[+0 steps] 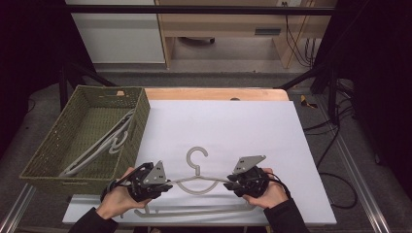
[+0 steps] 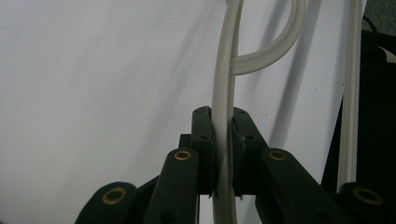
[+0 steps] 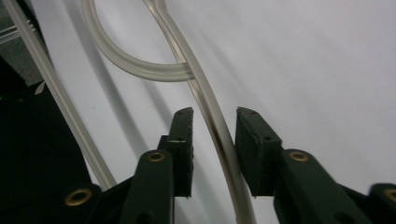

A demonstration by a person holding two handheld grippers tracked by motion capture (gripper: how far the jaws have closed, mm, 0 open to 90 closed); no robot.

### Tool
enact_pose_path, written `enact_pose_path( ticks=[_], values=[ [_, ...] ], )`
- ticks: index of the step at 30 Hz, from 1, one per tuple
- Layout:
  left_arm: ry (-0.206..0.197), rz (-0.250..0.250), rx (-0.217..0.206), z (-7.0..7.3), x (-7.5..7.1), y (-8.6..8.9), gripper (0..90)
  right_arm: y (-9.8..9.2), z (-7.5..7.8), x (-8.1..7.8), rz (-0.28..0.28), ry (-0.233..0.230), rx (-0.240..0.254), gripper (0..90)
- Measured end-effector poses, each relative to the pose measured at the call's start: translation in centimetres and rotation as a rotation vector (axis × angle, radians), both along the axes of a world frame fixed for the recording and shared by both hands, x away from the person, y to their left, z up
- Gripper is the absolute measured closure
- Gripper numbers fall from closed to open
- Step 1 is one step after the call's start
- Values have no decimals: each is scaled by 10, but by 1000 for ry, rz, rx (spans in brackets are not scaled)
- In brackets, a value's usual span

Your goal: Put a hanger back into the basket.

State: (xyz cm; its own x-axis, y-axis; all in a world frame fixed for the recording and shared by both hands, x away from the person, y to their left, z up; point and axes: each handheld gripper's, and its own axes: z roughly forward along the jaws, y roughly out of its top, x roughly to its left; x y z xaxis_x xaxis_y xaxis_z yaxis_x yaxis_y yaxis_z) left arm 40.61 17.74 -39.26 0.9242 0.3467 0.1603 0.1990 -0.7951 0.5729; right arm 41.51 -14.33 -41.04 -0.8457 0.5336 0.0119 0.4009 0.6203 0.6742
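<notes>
Left claw [image 2: 223, 154] clamped on hanger [image 1: 197, 182], right claw [image 3: 214, 154] apart around it.
Lift level toward basket [image 1: 46, 160]; keep hook clear of rim.

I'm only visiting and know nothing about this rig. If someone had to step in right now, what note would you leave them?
Left gripper: shut on the left shoulder of the grey plastic hanger.
Right gripper: jaws apart around the hanger's right shoulder, pads not pressing it.
The hanger lies flat on the white board, hook pointing away from the person.
The green woven basket at the left already holds other hangers.
Done: hangers in the basket, one side of this one gripped.
Left, probably: move this hanger into the basket.
</notes>
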Motion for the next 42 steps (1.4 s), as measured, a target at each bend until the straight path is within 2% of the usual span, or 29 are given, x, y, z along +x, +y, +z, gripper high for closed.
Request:
enact_pose_path(
  ticks=[1, 5, 10, 14, 15, 16, 18, 20, 21, 22, 24, 26, 33, 36, 37, 42],
  values=[
    [-3, 16, -21, 0, -1, 0, 816, -2, 1, 0, -7, -7, -1, 635],
    [-25, 59, -47, 1, 1, 4, 817, -10, 4, 2, -79, -74, 40, 543],
    [-59, 115, -63, 6, 3, 9, 817, -25, 10, 5, -190, -151, 118, 405],
    [-94, 169, -71, 12, 2, 14, 816, -41, 14, 7, -285, -182, 196, 304],
    [-94, 169, -71, 12, 2, 14, 817, -44, 15, 7, -299, -186, 208, 280],
    [-108, 206, -106, 15, 1, 17, 816, -49, 16, 8, -319, -186, 230, 260],
    [-121, 239, -133, 19, 1, 21, 816, -55, 17, 8, -356, -199, 246, 215],
    [-132, 256, -137, 22, 1, 25, 817, -64, 17, 9, -388, -209, 271, 168],
    [-136, 265, -146, 24, 1, 27, 816, -67, 17, 9, -399, -217, 273, 158],
    [-145, 260, -123, 26, 2, 31, 816, -71, 17, 9, -415, -217, 276, 155],
    [-153, 288, -158, 29, 2, 33, 816, -78, 16, 9, -431, -211, 291, 132],
    [-164, 288, -143, 33, 2, 37, 816, -83, 14, 10, -445, -207, 296, 121],
    [-233, 325, -181, 58, 1, 50, 817, -97, 10, 12, -500, -213, 287, 85],
    [-242, 337, -188, 65, 4, 56, 816, -101, 9, 12, -518, -212, 286, 79],
    [-257, 350, -186, 73, 8, 63, 816, -103, 8, 12, -521, -214, 285, 76],
    [-278, 397, -218, 89, 18, 82, 816, -107, 8, 12, -538, -218, 291, 67]
  ],
)
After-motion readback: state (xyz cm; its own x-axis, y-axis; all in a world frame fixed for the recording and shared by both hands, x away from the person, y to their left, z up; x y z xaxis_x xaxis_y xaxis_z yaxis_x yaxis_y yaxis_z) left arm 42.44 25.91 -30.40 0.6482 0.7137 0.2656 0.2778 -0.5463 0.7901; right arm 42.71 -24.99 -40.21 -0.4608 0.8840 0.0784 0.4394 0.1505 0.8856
